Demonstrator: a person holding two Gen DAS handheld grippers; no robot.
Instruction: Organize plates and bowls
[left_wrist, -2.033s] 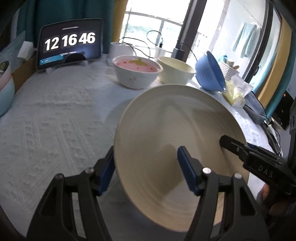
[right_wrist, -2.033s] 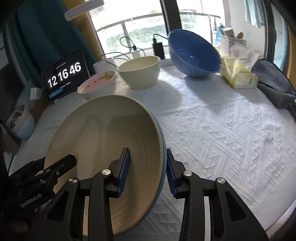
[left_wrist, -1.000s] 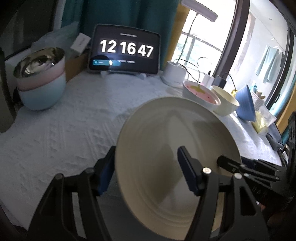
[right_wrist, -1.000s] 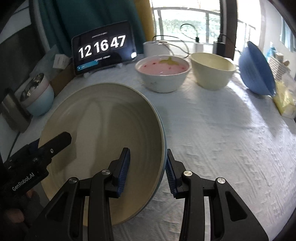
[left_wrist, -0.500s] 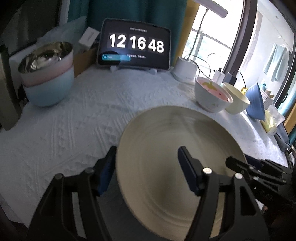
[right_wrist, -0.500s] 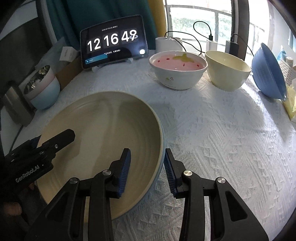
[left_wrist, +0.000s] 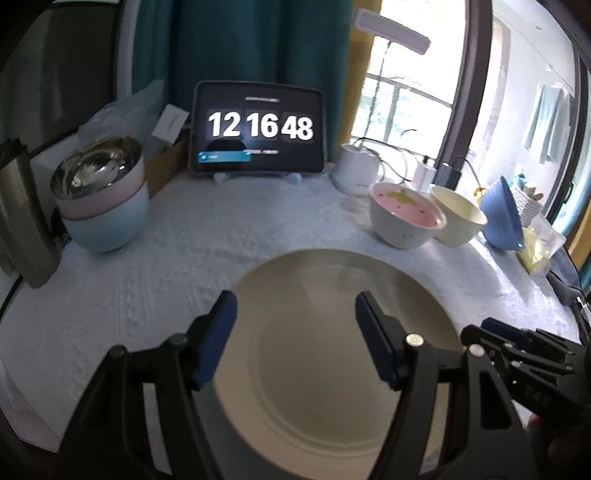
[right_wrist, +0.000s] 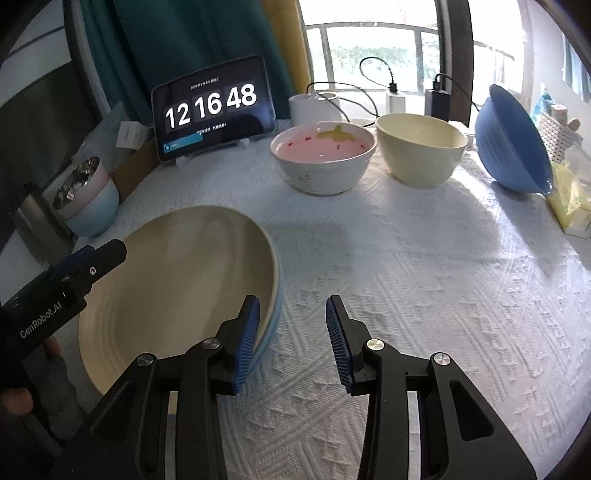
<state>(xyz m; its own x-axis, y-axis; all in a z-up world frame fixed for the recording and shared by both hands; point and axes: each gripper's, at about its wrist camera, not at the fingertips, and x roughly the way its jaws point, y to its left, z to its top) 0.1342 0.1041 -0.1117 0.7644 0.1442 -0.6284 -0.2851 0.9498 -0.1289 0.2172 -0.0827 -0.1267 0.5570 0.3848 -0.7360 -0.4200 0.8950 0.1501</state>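
The plate (right_wrist: 177, 288), cream inside with a pale blue outside, lies flat on the white cloth (right_wrist: 424, 280) near the table's front edge. The right gripper (right_wrist: 291, 343) stands open just beside its rim: the left pad is at the rim's outside, the other over bare cloth, nothing clamped. The left gripper (left_wrist: 295, 332) straddles the plate's opposite rim, 1 finger (left_wrist: 218, 343) outside and 1 over the inside; I cannot tell whether its pads press. Beyond stand a pink bowl (right_wrist: 323, 162), a cream bowl (right_wrist: 421, 155), a tilted blue bowl (right_wrist: 511, 144), 2 stacked bowls (left_wrist: 103, 199) and a clock tablet (left_wrist: 258, 133).
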